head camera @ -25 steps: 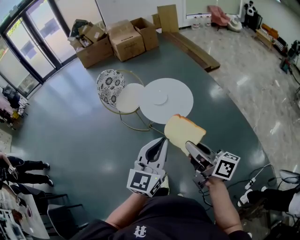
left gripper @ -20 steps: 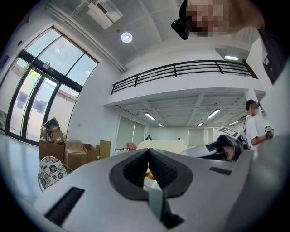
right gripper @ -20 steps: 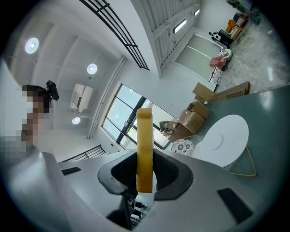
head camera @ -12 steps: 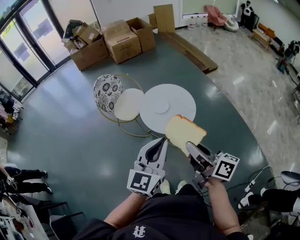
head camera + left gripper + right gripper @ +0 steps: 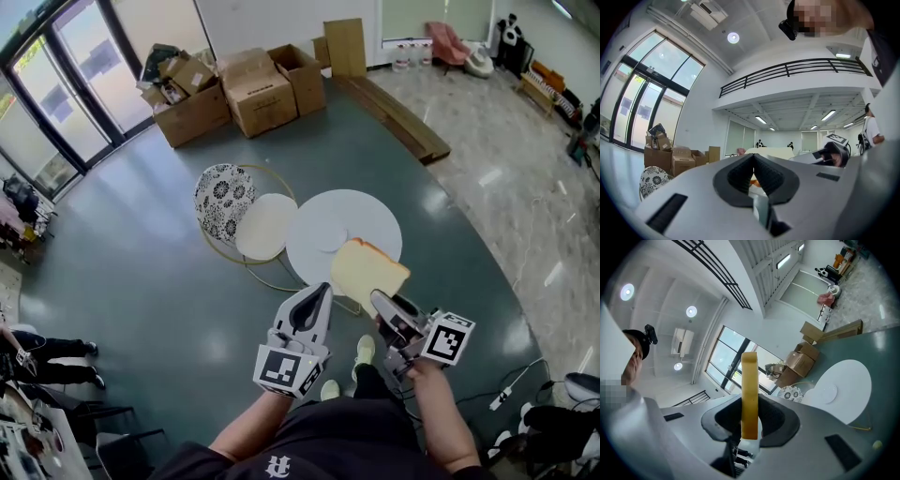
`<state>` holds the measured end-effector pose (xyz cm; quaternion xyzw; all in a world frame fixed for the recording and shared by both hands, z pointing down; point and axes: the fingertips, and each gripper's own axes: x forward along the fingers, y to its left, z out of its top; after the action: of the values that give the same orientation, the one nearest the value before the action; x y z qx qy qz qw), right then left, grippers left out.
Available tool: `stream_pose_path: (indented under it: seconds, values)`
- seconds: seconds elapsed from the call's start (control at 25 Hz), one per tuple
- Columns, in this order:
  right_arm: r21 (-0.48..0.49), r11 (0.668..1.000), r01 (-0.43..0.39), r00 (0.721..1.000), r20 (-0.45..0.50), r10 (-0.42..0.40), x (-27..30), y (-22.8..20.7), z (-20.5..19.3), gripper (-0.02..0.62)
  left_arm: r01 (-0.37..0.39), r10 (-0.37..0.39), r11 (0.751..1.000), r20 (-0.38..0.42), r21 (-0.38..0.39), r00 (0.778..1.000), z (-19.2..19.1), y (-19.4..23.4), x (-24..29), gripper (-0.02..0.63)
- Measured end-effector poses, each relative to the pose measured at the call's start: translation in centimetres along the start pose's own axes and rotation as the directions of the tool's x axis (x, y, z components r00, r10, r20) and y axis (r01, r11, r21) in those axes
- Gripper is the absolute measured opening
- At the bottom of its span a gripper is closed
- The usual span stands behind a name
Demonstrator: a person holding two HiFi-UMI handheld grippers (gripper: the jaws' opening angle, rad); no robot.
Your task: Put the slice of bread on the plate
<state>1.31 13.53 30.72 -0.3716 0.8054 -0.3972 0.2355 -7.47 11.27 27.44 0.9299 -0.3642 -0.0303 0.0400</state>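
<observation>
We held both level: right gripper (image 5: 379,300) fingers clamped on bread (image 5: 367,272), left gripper (image 5: 323,289) fingers together; right gripper view showed bread edge-on.

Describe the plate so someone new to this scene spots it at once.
On the dark floor ahead stands a round white table, beside a cream round seat and a black-and-white patterned chair back. The plate is the small white disc near the tabletop's middle, far smaller than those rounds and the only thing lying on it.
</observation>
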Motion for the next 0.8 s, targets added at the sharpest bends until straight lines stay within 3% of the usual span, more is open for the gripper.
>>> stream_pose_path:
  seconds: [0.48,0.8]
  values:
    - [0.02,0.997,-0.069,0.992,-0.101,0.07,4.9,-6.7,10.2,0.092,-0.115,0.115,0.993,0.026,0.01,0.993,1.6,2.7,11.5,0.006]
    - [0.044,0.994,-0.099,0.983,-0.154,0.104,7.0,-11.0,13.8,0.092,-0.169,0.168,0.986,0.03,0.01,0.985,0.9,3.7,16.5,0.006]
